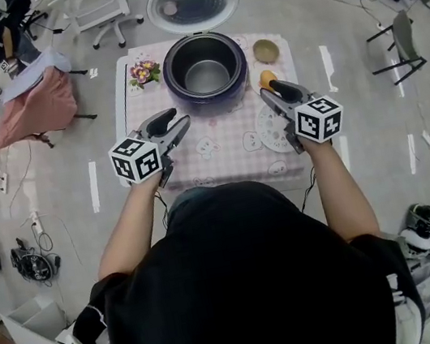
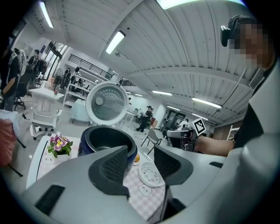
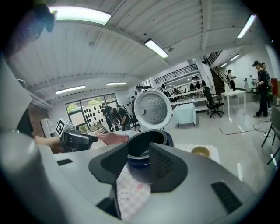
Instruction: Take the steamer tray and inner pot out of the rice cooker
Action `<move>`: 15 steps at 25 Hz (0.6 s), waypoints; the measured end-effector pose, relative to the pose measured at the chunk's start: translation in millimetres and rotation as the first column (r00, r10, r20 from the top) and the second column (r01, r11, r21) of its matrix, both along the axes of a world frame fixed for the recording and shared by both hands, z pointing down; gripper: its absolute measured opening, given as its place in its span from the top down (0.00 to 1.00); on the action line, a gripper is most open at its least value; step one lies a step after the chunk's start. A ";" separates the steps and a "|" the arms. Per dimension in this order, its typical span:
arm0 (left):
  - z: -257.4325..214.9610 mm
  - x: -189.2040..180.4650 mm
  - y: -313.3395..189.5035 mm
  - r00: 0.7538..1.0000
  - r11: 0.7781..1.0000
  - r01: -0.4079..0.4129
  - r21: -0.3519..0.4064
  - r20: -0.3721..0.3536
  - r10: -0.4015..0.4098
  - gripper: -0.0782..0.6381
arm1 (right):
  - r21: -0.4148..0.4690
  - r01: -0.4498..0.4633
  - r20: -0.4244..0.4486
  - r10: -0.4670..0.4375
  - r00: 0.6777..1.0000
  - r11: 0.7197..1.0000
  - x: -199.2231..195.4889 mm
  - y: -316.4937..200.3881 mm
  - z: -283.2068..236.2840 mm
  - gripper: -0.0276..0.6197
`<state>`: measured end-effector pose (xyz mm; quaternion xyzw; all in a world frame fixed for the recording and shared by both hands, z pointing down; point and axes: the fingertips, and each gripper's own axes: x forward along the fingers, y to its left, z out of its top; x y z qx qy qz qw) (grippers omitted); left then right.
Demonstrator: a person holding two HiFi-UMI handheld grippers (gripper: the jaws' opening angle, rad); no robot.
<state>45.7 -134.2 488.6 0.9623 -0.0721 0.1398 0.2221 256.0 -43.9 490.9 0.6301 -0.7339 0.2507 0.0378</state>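
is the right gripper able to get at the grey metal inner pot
Probably yes: the round white lid stands open, the grey metal inner pot is uncovered, and the right gripper, fingers apart and empty, faces it with nothing between.

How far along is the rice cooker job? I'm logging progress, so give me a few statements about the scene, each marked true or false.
1. The rice cooker has its lid open. True.
2. The steamer tray sits inside the cooker. False: it lies on the checked tablecloth, beside the right gripper.
3. The inner pot is in the cooker. True.
4. The left gripper holds the flowers. False: its jaws are apart and empty; the flowers stand at the table's far left corner.
5. The right gripper is shut on the inner pot. False: its jaws are apart with nothing gripped.
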 end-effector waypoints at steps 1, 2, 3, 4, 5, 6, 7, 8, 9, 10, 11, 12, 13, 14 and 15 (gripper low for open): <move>0.2 -1.2 -3.0 1.000 1.000 0.002 -0.001 0.002 -0.002 0.60 | -0.003 -0.001 0.008 0.001 1.000 1.000 -0.7 -2.5 0.6 0.71; 1.0 -1.9 -6.0 1.000 1.000 0.003 -0.001 0.005 -0.003 0.60 | -0.005 -0.001 0.016 0.001 1.000 1.000 -1.3 -5.2 1.3 0.71; 2.5 -2.1 -9.0 1.000 1.000 0.002 -0.003 0.008 -0.002 0.60 | -0.007 -0.003 0.021 0.003 1.000 1.000 -1.8 -8.3 2.6 0.71; 4.5 -2.1 -12.2 1.000 1.000 0.002 -0.004 0.011 -0.002 0.60 | -0.010 -0.004 0.025 0.004 1.000 1.000 -2.1 -11.7 4.5 0.71; 6.9 -2.0 -16.0 1.000 1.000 0.001 -0.007 0.014 -0.001 0.60 | -0.015 -0.007 0.030 0.007 1.000 1.000 -2.3 -15.6 7.1 0.71; 9.3 -2.1 -20.7 1.000 1.000 0.002 -0.010 0.017 -0.001 0.60 | -0.020 -0.010 0.037 0.010 0.999 1.000 -2.6 -20.5 10.1 0.71; 11.7 -2.2 -26.4 1.000 1.000 0.003 -0.013 0.020 -0.003 0.60 | -0.025 -0.013 0.047 0.014 0.999 1.000 -2.8 -26.4 13.2 0.71; 14.2 -2.1 -33.1 1.000 1.000 0.007 -0.015 0.023 -0.006 0.60 | -0.030 -0.017 0.061 0.019 0.998 0.999 -2.7 -32.9 16.4 0.71; 17.1 -1.6 -40.4 1.000 1.000 0.012 -0.016 0.028 -0.011 0.60 | -0.036 -0.023 0.075 0.026 0.997 0.999 -2.1 -39.5 19.8 0.71; 20.3 -0.8 -47.9 0.999 1.000 0.018 -0.015 0.034 -0.017 0.60 | -0.042 -0.031 0.090 0.034 0.995 0.999 -0.9 -45.7 23.4 0.71; 23.6 0.2 -55.3 0.999 1.000 0.025 -0.014 0.041 -0.024 0.60 | -0.050 -0.040 0.106 0.046 0.993 0.998 0.8 -51.6 27.5 0.71; 27.2 1.5 -62.7 0.998 0.999 0.032 -0.012 0.051 -0.031 0.60 | -0.060 -0.052 0.120 0.059 0.991 0.997 2.9 -57.2 31.8 0.71; 31.6 2.6 -70.3 0.997 0.999 0.039 -0.011 0.064 -0.039 0.60 | -0.072 -0.065 0.134 0.074 0.988 0.995 5.4 -62.8 36.8 0.71; 36.8 3.4 -78.2 0.995 0.999 0.049 -0.014 0.083 -0.047 0.60 | -0.084 -0.078 0.147 0.090 0.985 0.993 8.1 -68.4 42.6 0.71; 42.8 4.1 -86.6 0.993 0.998 0.060 -0.021 0.103 -0.058 0.60 | -0.098 -0.092 0.156 0.107 0.982 0.991 11.2 -74.2 49.1 0.71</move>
